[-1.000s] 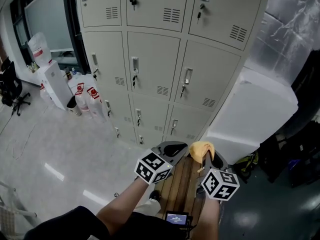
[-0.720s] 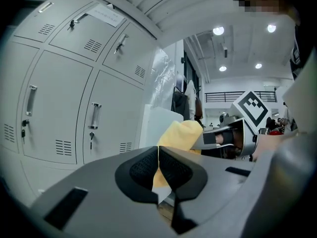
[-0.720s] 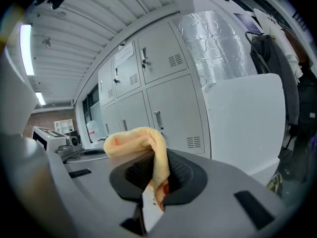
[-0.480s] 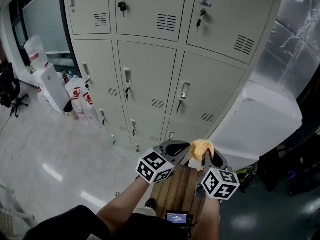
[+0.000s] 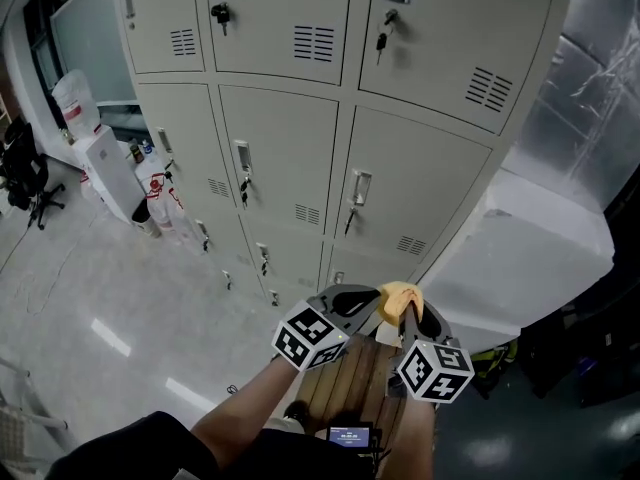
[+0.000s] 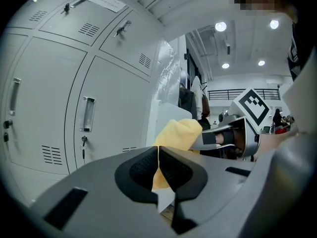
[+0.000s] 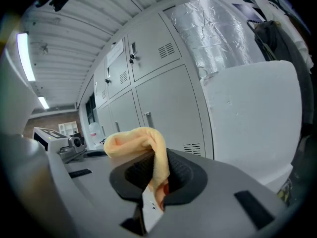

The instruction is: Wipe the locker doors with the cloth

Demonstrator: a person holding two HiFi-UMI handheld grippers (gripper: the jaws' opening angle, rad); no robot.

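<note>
Cloth [image 7: 141,138], pinched in the right gripper [image 7: 157,175] beside the closed, empty left gripper [image 6: 157,165], should press flat against the locker doors [image 5: 285,138] ahead.

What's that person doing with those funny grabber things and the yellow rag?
A person stands in front of tall grey lockers with a gripper in each hand. The right gripper is pinching a yellow cloth between its jaws. The left gripper is shut with nothing in it, close beside the right one. The cloth isn't touching any locker door yet, so no wiping is happening at this moment.
</note>
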